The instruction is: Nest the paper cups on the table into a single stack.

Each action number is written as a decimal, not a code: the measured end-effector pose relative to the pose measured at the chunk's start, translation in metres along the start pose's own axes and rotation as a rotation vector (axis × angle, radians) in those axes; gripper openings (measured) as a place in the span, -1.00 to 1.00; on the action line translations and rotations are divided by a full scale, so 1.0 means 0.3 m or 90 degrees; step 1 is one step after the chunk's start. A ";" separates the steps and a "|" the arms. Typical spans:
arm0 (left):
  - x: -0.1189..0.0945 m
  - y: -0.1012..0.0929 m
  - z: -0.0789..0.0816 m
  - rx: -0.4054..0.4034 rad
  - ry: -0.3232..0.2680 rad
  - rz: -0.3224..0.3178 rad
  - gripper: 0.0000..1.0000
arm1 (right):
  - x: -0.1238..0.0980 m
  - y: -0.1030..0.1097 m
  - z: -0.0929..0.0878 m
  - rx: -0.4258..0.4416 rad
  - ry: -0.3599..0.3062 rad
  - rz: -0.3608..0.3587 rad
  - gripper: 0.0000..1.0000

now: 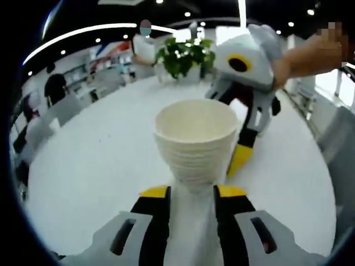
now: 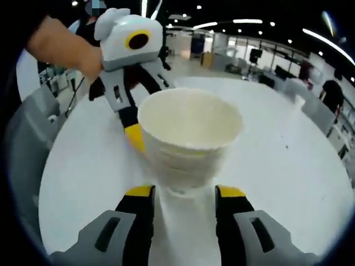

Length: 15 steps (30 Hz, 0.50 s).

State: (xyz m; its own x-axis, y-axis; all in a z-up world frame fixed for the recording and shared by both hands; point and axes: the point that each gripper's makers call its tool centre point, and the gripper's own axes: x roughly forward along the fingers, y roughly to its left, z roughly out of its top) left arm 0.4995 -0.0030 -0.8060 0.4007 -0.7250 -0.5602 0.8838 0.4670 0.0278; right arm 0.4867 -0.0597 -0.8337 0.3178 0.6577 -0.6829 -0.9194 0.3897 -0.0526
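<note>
The stack of paper cups (image 1: 195,145) stands on the white worktop (image 1: 100,166) straight ahead of the left hand-held gripper (image 1: 191,194), its foot just between that gripper's yellow-tipped jaws. In the right gripper view the same stack of cups (image 2: 188,141) stands just ahead of the right hand-held gripper (image 2: 184,194), again at the jaw tips. Ribbed rims under the top lip suggest several cups are already nested, so the task looks near its end. Both pairs of jaws stand spread about as wide as the foot of the stack; whether any jaw actually presses the paper I cannot tell.

To finish well, one gripper should steady the stack low down while the other pushes or releases gently, since thin paper walls would dent under a hard squeeze. Any pull-away is best made straight back along the jaws, so the stack is not tipped.

Just beyond the stack in the left gripper view, the right gripper comes in from the upper right, its yellow tip reaching down beside the cup wall, held by a person's hand (image 1: 310,55). In the right gripper view the left gripper comes in likewise from the upper left, its tip touching or nearly touching the far side of the stack. The two grippers face each other with the stack between, so they crowd one another.

Farther off stand a green potted plant (image 1: 183,55), grey chairs (image 2: 25,138) at the worktop's edge, and a lit hall with ceiling lamps.
</note>
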 end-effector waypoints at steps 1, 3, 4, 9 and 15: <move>-0.014 0.000 0.007 -0.013 -0.013 0.004 -0.25 | -0.012 -0.014 -0.018 0.013 0.005 -0.018 0.24; -0.055 -0.003 -0.030 -0.068 0.011 0.011 -0.33 | -0.037 -0.038 -0.044 0.022 0.011 -0.053 0.53; -0.075 -0.003 -0.061 -0.105 0.034 0.019 -0.39 | -0.050 -0.042 -0.054 0.032 0.012 -0.061 0.60; -0.147 -0.032 -0.129 -0.193 0.038 0.018 -0.72 | -0.110 -0.039 -0.080 0.064 0.007 -0.073 0.70; -0.228 -0.025 -0.112 -0.267 -0.043 0.055 -0.66 | -0.184 -0.007 -0.088 0.091 -0.012 -0.099 0.77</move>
State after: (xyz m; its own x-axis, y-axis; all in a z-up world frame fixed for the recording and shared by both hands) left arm 0.4573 0.0600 -0.7956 0.4956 -0.6993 -0.5151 0.6775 0.6824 -0.2746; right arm 0.4650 -0.1138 -0.8151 0.4591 0.5941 -0.6605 -0.8173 0.5739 -0.0518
